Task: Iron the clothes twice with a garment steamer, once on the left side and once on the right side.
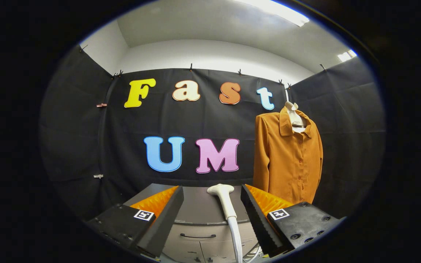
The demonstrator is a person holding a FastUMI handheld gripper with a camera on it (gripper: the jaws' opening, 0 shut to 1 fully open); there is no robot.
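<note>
A brown-orange button shirt hangs on a pale hanger against the booth's back wall, beyond my right finger. The white garment steamer lies on the grey cabinet top, its head pointing away and its hose running back toward me. It sits between and just ahead of my fingers, nearer the right one. My gripper is open, with both fingers apart from the steamer and nothing held.
The grey cabinet has drawers with a dark handle on its front, right below the fingers. Black cloth walls close the booth behind and on both sides.
</note>
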